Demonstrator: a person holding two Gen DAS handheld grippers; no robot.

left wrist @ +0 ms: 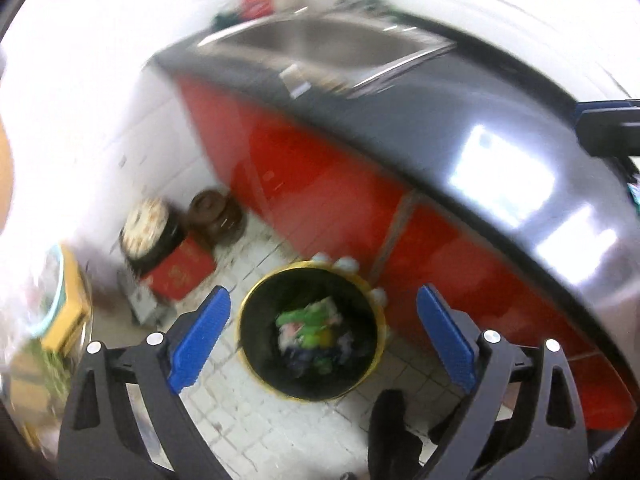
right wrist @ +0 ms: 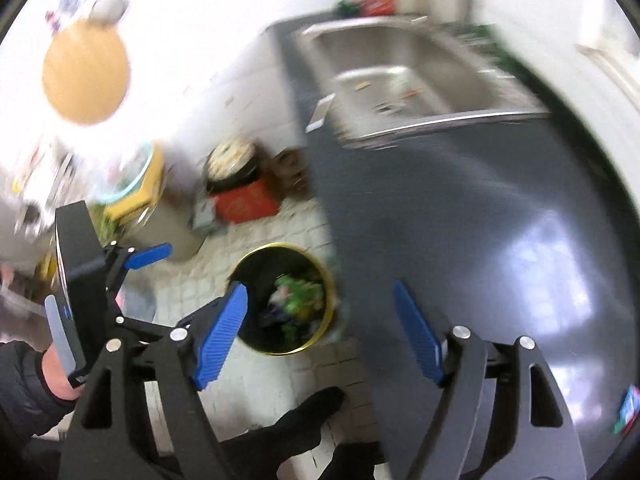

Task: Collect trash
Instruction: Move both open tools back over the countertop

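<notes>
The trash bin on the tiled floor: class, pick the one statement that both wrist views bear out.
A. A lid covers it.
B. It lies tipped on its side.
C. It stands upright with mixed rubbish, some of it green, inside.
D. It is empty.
C: the trash bin stands open-topped on the floor beside the red cabinet, and green and other coloured rubbish lies in its dark inside.

Red cabinets (left wrist: 320,184) under dark countertop (right wrist: 460,240), steel sink (right wrist: 408,76), white-tiled floor (left wrist: 256,412).
</notes>
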